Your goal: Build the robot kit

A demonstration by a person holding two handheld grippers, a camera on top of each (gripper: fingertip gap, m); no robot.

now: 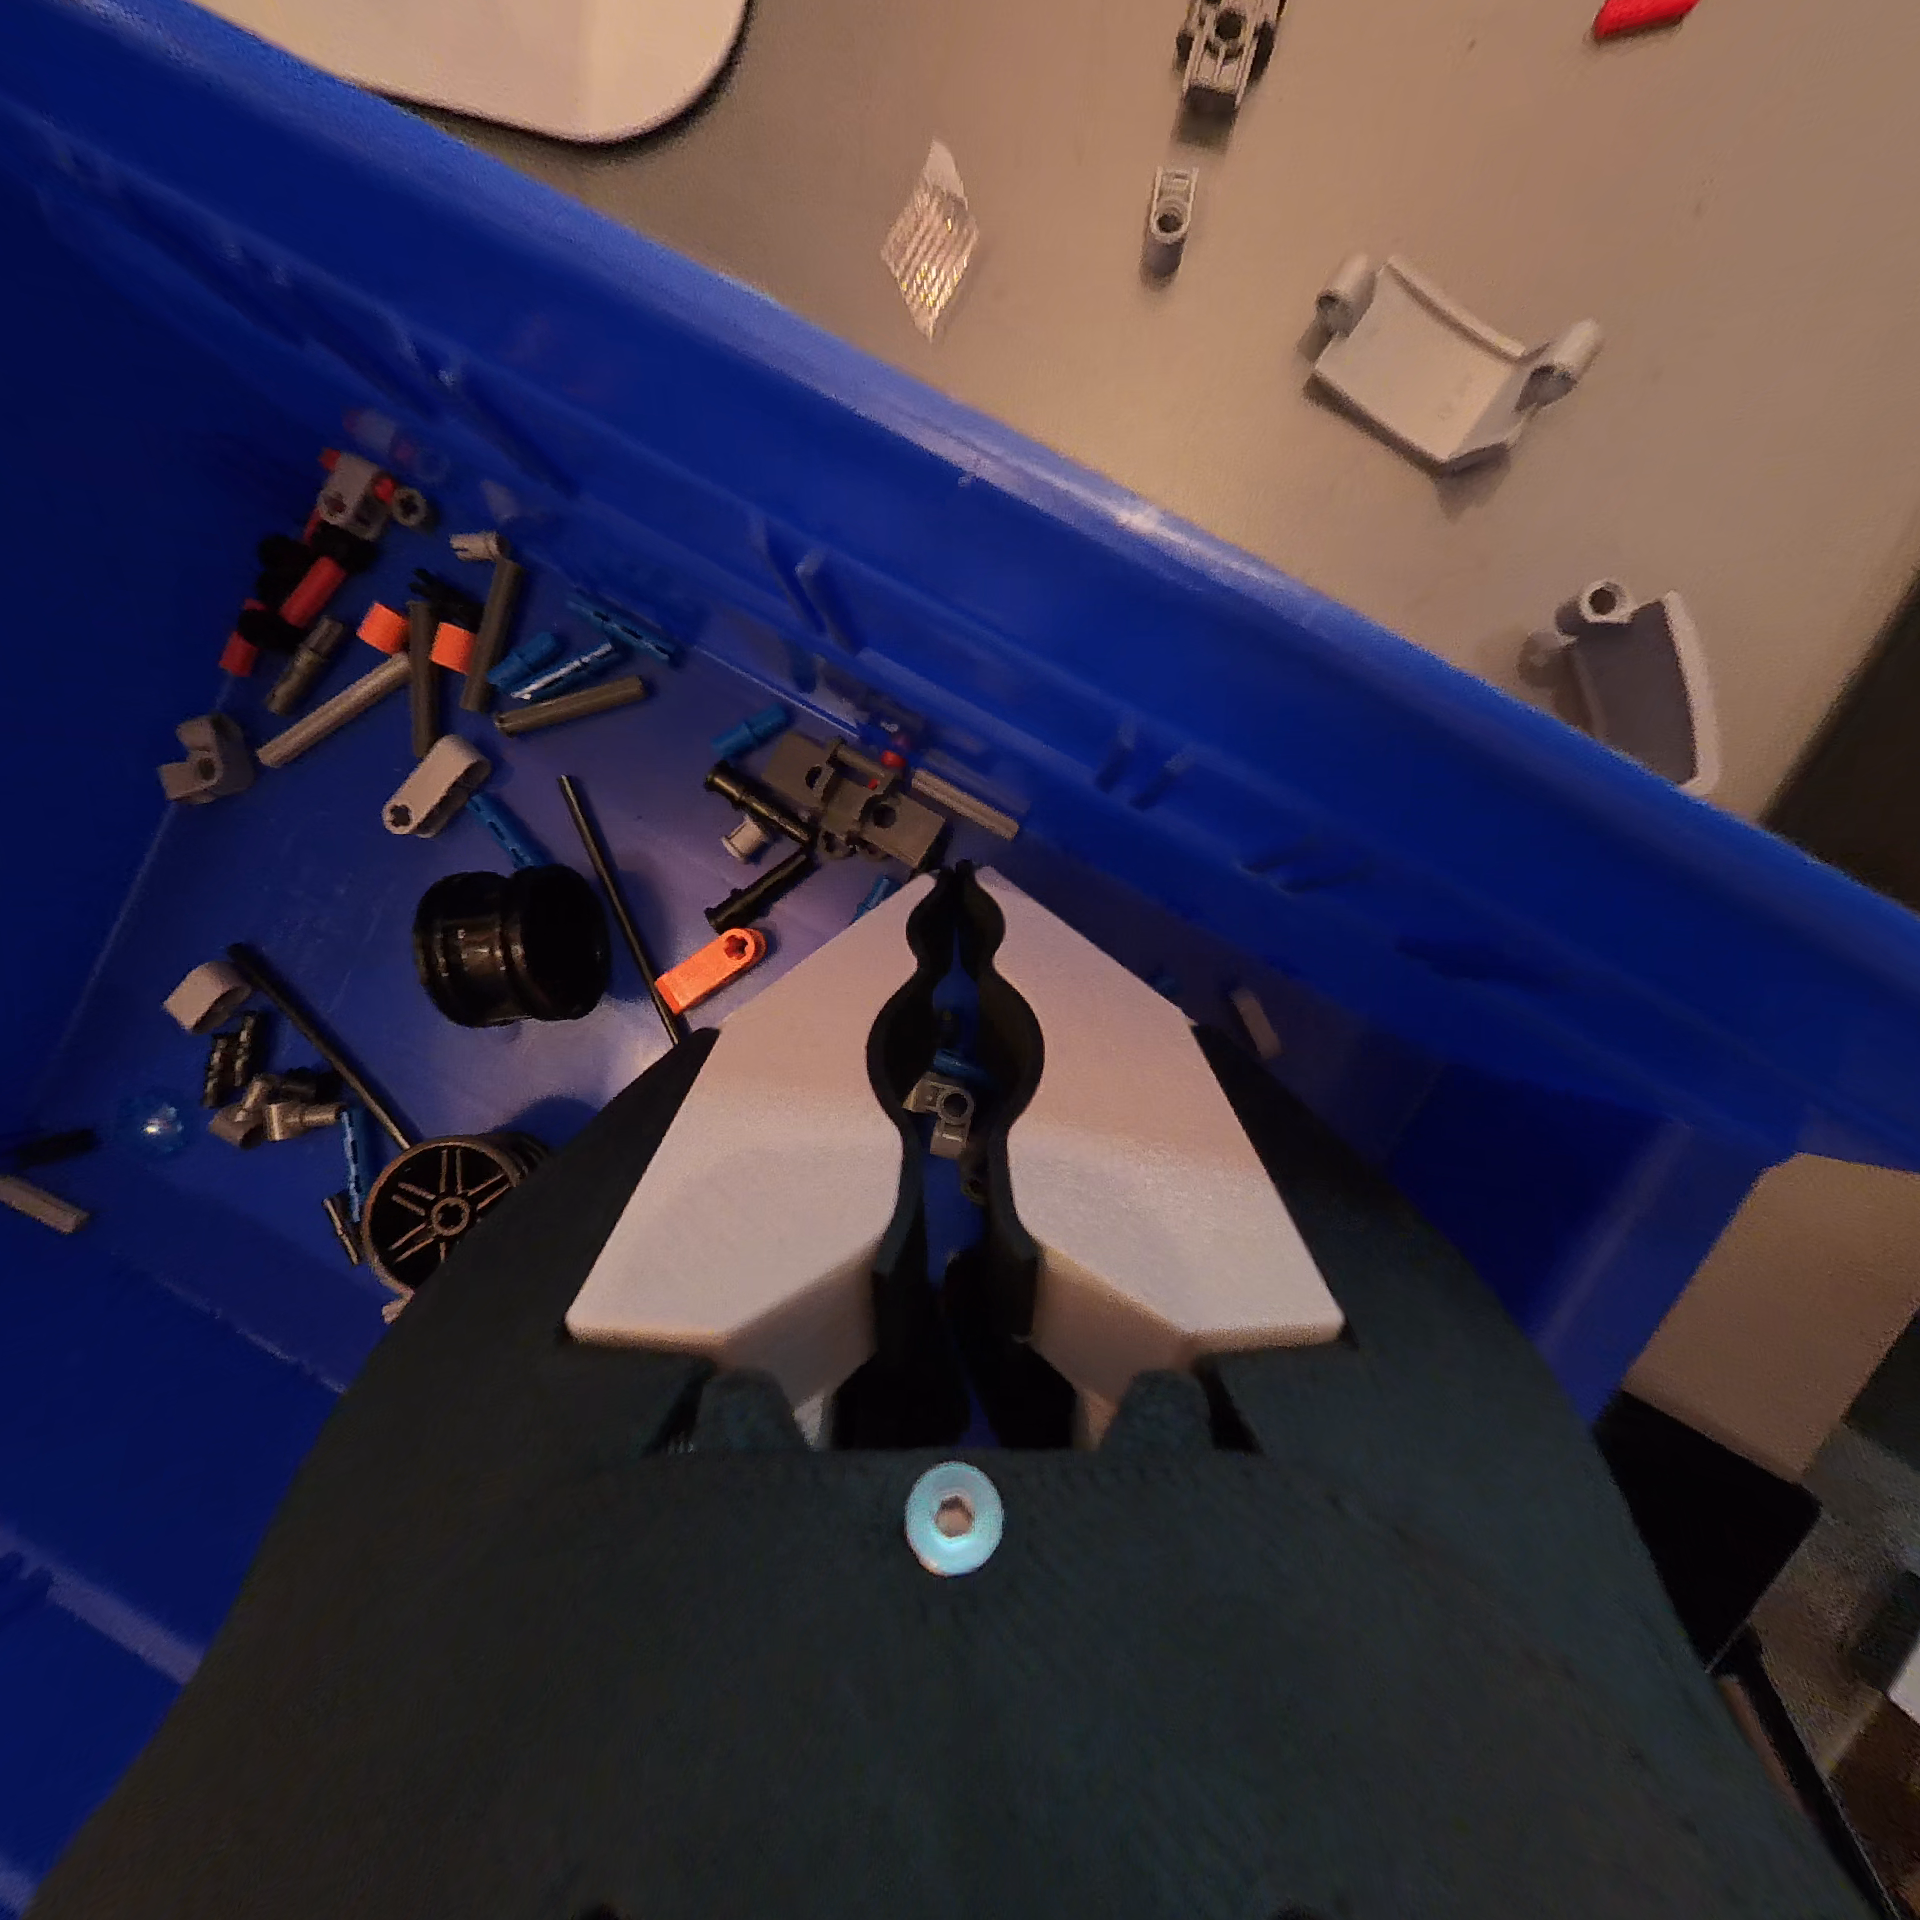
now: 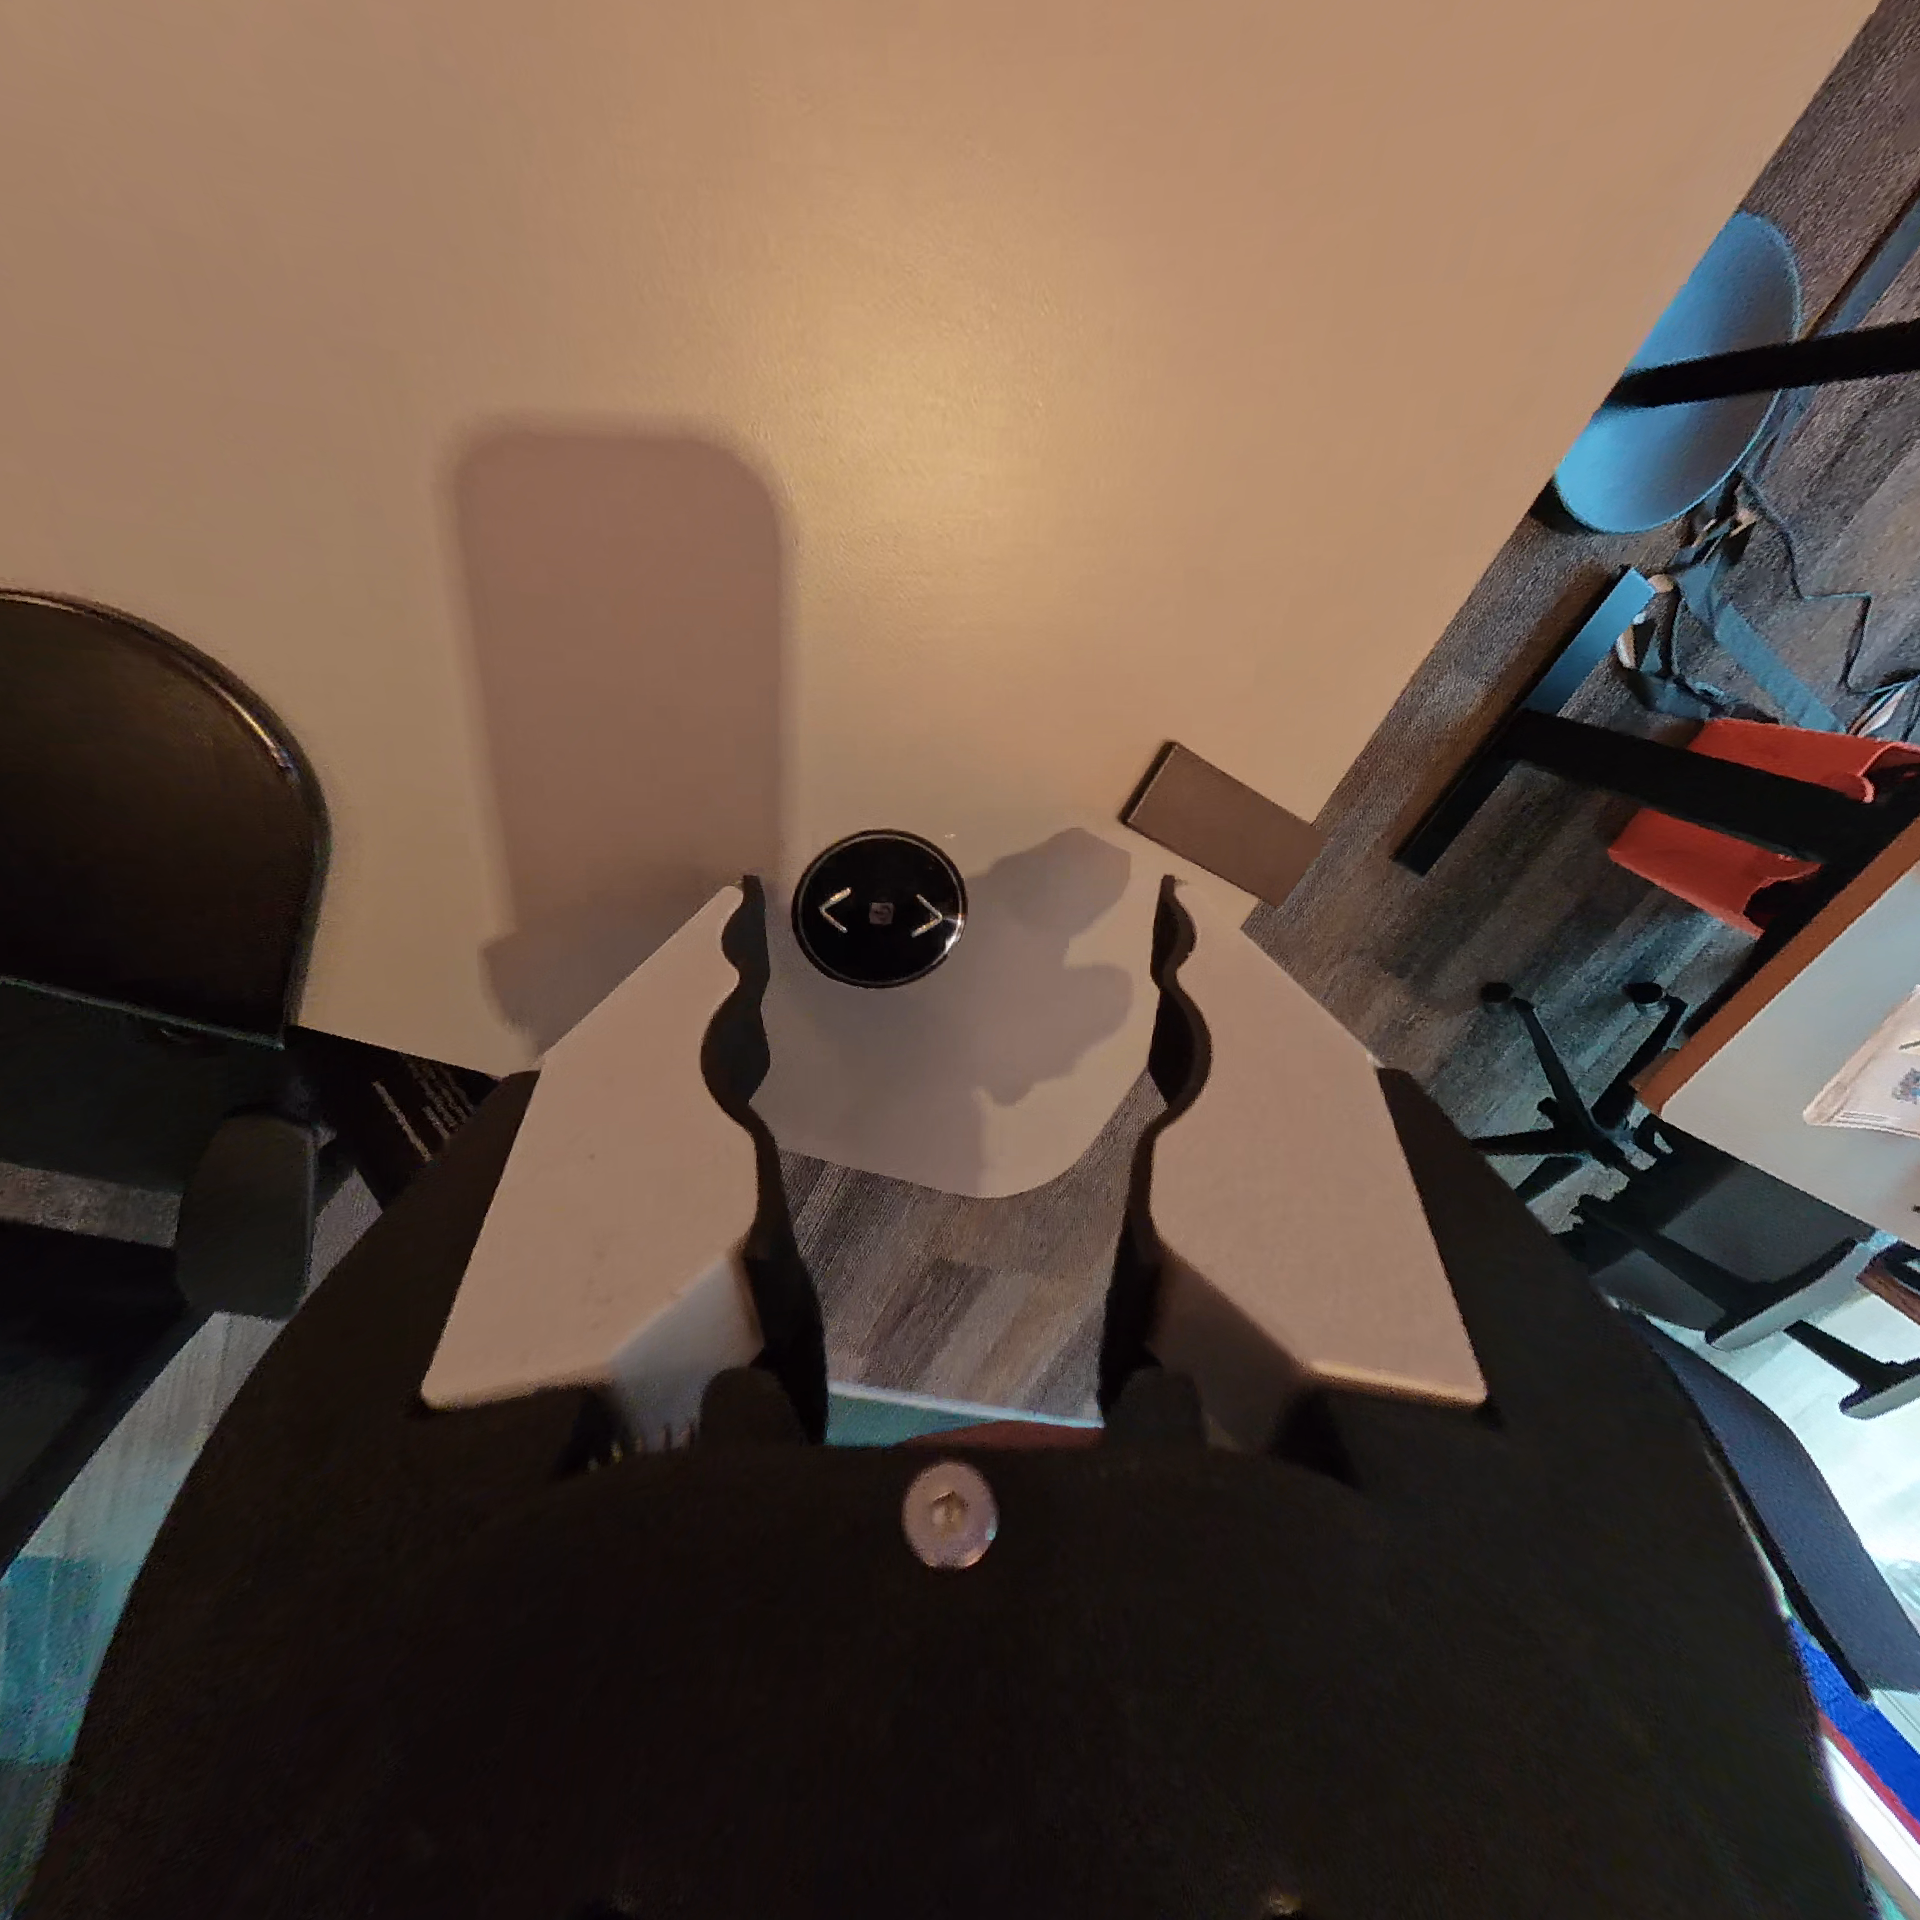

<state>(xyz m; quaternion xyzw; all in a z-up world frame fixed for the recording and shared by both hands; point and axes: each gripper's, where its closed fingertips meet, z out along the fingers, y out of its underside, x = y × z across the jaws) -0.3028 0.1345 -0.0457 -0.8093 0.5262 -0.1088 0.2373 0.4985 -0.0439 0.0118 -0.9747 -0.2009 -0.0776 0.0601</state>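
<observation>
My left gripper (image 1: 961, 883) hangs inside a blue bin (image 1: 1039, 582) with its jaws closed together. I see nothing held between the tips. The tips are just in front of a dark grey brick assembly with black pins (image 1: 847, 795) by the bin's far wall. A small grey connector (image 1: 943, 1107) and a blue pin lie on the bin floor, seen through the gap between the fingers. My right gripper (image 2: 961, 894) is open and empty above the near edge of a white table (image 2: 935, 364). A round black button disc (image 2: 878, 907) set in the table lies between its fingertips.
The bin floor holds several loose parts: a black wheel hub (image 1: 514, 945), a spoked wheel (image 1: 442, 1210), an orange connector (image 1: 712, 968), grey axles and blue pins. Grey panels (image 1: 1449, 364) lie on the table past the bin. A black chair (image 2: 135, 831) stands left of the white table.
</observation>
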